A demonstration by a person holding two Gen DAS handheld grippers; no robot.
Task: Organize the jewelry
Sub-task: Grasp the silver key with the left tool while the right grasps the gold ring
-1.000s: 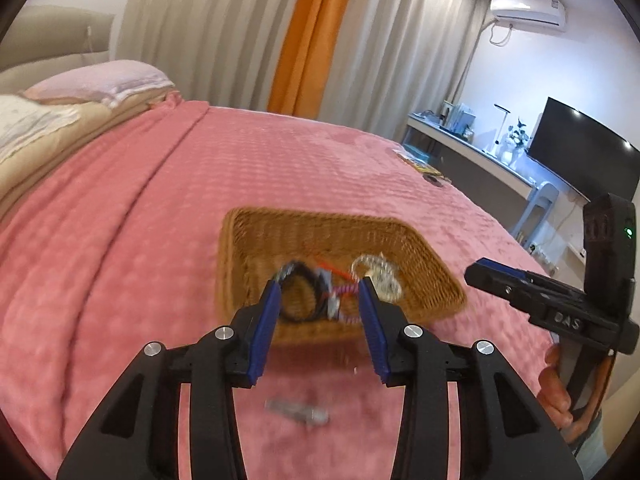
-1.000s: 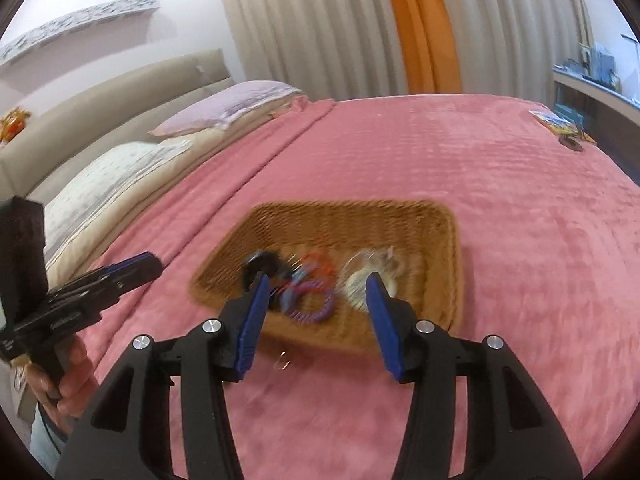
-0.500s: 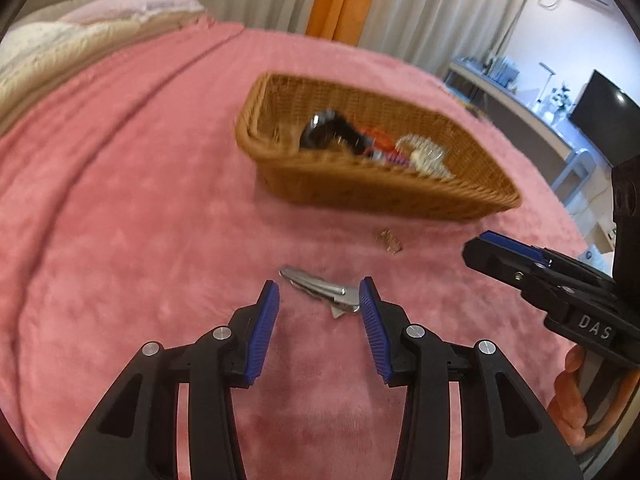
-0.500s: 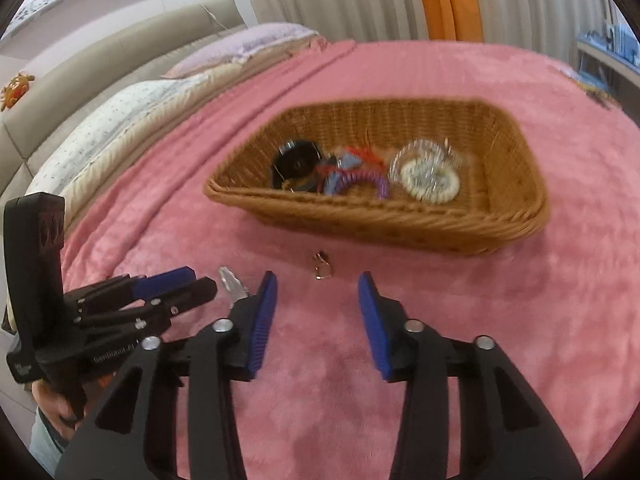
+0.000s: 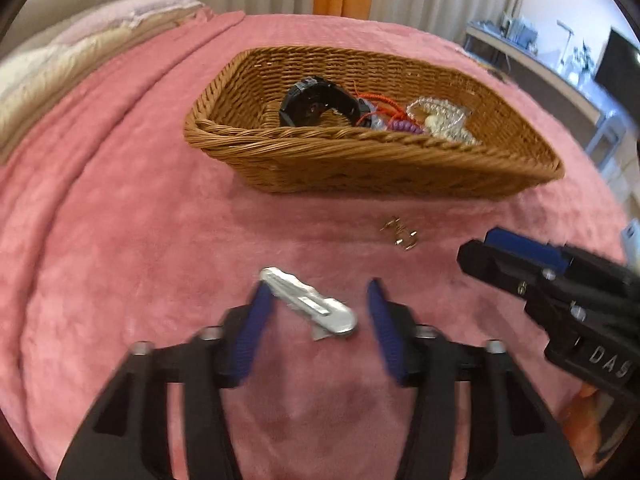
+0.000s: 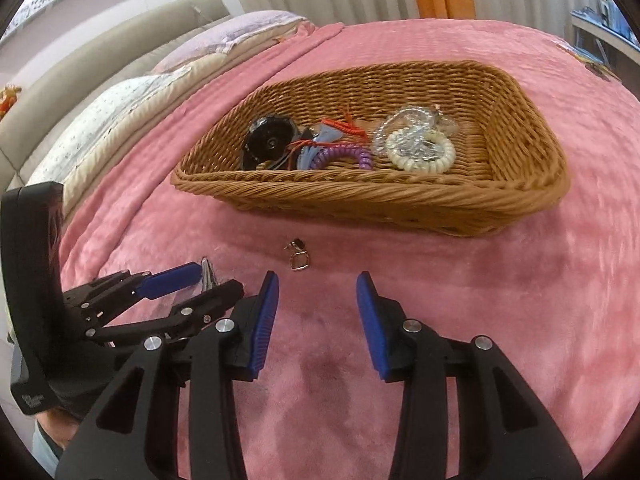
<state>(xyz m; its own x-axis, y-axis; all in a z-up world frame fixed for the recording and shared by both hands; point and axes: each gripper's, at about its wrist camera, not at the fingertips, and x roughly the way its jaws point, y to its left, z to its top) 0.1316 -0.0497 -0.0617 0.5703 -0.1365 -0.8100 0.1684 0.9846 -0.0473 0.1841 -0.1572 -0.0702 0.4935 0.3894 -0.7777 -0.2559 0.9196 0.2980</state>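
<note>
Both wrist cameras look low and close across the pink bed (image 5: 120,220), left view beside right, sharing the wicker basket (image 5: 360,168) (image 6: 400,200) ahead.

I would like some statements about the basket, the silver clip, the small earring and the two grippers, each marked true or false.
1. The silver hair clip lies on the pink blanket, outside the wicker basket. True.
2. The left gripper is shut on the clip. False: its jaws are open, with the clip between them.
3. The small gold earring lies in the basket. False: it lies on the blanket in front of it.
4. The right gripper is open and holds nothing. True.
5. The basket is empty. False: it holds a black watch, coiled hair ties and other pieces.
</note>
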